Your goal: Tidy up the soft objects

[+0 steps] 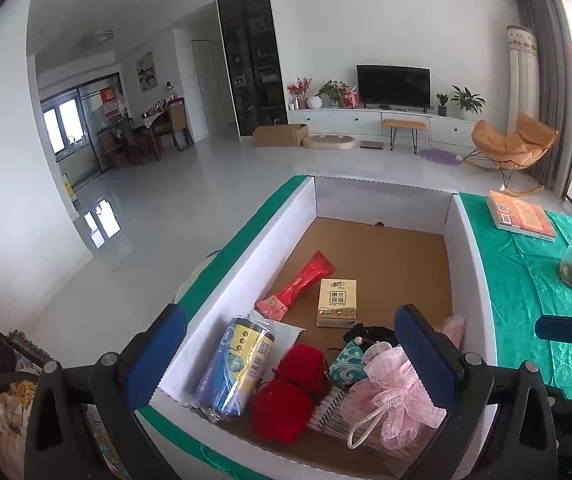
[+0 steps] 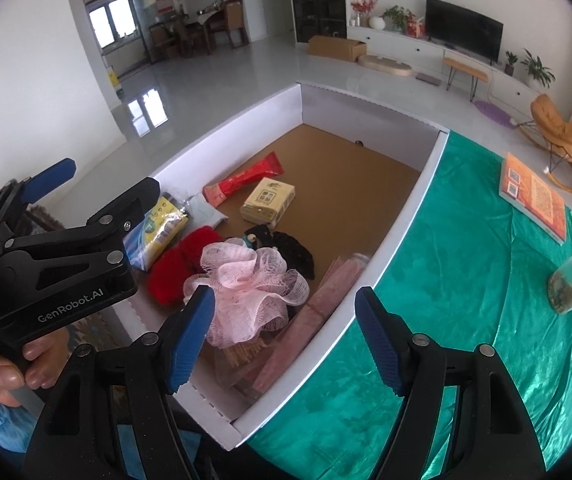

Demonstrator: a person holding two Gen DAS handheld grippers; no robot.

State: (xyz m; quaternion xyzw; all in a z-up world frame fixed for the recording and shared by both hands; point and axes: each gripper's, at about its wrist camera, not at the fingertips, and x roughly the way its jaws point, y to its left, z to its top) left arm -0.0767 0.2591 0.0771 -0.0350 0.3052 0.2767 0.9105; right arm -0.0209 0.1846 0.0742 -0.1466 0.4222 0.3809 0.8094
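Both the left claw (image 1: 289,354) and the right claw (image 2: 286,336) are hanging spread and empty over the white cardboard box (image 2: 397,216), the pink bath pouf (image 2: 252,290) lying inside at its six-o'clock end, beside red yarn (image 2: 182,264).

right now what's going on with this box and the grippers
A person holds a hand-held gripper in each hand over a white cardboard box on a green tablecloth. Both the left hand-held gripper and right hand-held gripper are open and empty, above a pink mesh bath pouf beside red yarn.
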